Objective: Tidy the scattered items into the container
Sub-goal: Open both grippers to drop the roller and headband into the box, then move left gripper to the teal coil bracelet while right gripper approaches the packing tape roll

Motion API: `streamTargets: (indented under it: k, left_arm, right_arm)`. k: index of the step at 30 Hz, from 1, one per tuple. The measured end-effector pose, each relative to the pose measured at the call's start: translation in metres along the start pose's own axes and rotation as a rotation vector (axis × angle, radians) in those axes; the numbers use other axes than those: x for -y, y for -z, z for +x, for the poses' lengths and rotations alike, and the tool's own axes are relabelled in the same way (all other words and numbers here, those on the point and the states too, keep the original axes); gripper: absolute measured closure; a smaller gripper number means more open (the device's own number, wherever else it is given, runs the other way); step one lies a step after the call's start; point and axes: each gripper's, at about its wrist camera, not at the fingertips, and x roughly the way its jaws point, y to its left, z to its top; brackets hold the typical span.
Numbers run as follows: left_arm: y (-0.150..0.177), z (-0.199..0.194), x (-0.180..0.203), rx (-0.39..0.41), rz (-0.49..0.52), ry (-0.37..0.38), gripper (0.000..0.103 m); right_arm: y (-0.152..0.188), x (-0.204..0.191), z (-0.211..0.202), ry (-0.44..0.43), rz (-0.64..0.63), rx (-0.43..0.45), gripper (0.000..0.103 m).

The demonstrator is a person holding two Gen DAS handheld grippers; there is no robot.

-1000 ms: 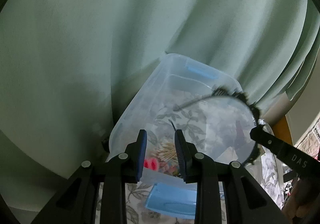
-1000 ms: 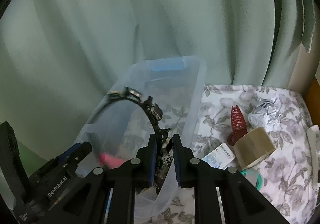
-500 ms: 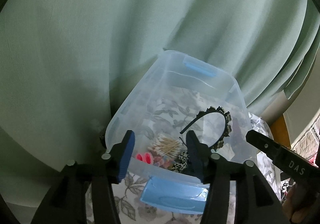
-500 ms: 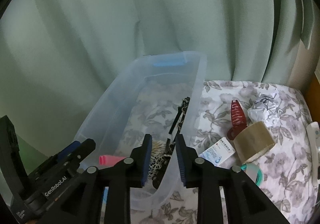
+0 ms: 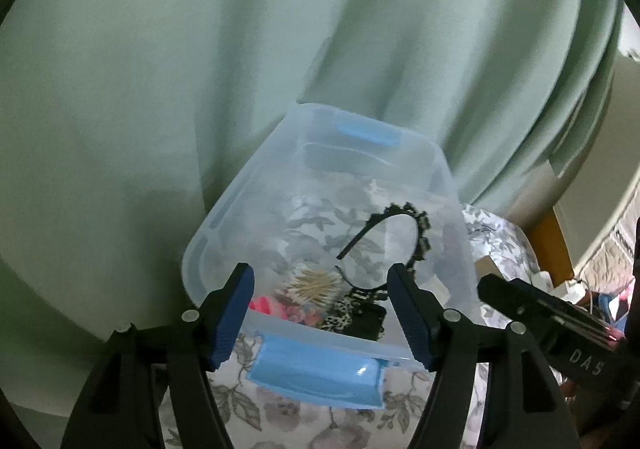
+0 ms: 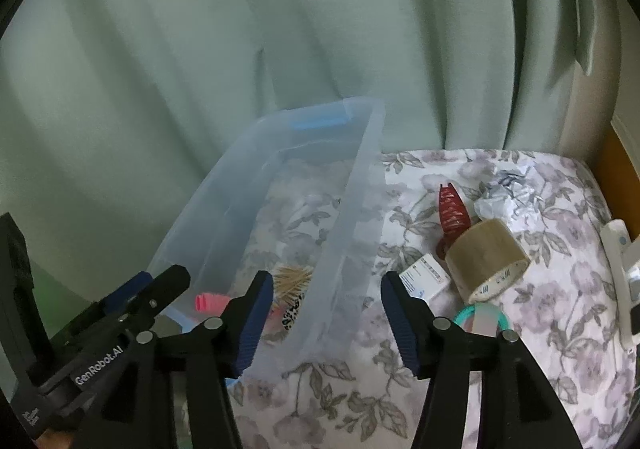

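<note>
The left gripper (image 5: 320, 313) hangs over the near rim of the bin (image 5: 448, 185), its jaws opening with nothing pressed between them. Past its fingertips, inside the bin, lies a black headband (image 5: 416, 233), free of both grippers, beside a bundle of cotton swabs (image 5: 312, 283) and some pink pieces (image 5: 260, 305). A blue latch (image 5: 316, 373) sits on the bin's near end and another on the far end. At the right edge of the left wrist view the other tool's black body shows the letters "DAS".

The right gripper (image 6: 326, 319) is also opening and grips nothing; its left finger stands over the bin, its right finger over the floral cloth (image 6: 560, 289) outside, with the bin's wall between them. The left tool, at the lower left of this view, reads "GenRobot.AI".

Still out on the cloth, right of the bin: a small white box (image 6: 426, 275) with print too small to read, touching a roll of brown tape (image 6: 486, 261); a red hair claw (image 6: 452, 211) behind the tape; crumpled paper (image 6: 504, 199) beside the claw; a teal ring (image 6: 482, 319) just in front of the tape. A green curtain (image 6: 320, 29) hangs behind everything.
</note>
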Motion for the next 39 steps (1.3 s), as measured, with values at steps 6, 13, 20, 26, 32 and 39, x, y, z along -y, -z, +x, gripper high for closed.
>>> streamTargets:
  k: [6,13,20,26,32,39]
  left_arm:
    - [0.001,-0.008,0.018,0.006,0.042,0.002,0.03]
    - [0.003,-0.021,0.037,0.021,0.087,-0.015,0.029]
    - [0.002,-0.031,0.055,0.043,0.118,-0.028,0.029]
    - [0.003,-0.035,0.074,0.05,0.157,-0.039,0.029]
    - [0.008,-0.033,0.101,0.032,0.216,-0.032,0.029]
    - [0.016,-0.028,0.132,0.008,0.266,0.002,0.029]
  right_arm:
    - [0.008,0.013,-0.015,-0.003,0.02,0.017,0.034]
    - [0.011,0.032,-0.034,-0.006,0.058,0.068,0.013]
    - [0.016,0.045,-0.051,-0.023,0.07,0.109,0.001]
    - [0.02,0.066,-0.063,-0.031,0.116,0.136,0.0]
    - [0.025,0.087,-0.075,-0.019,0.152,0.165,0.0]
    - [0.032,0.116,-0.092,-0.012,0.199,0.208,0.0]
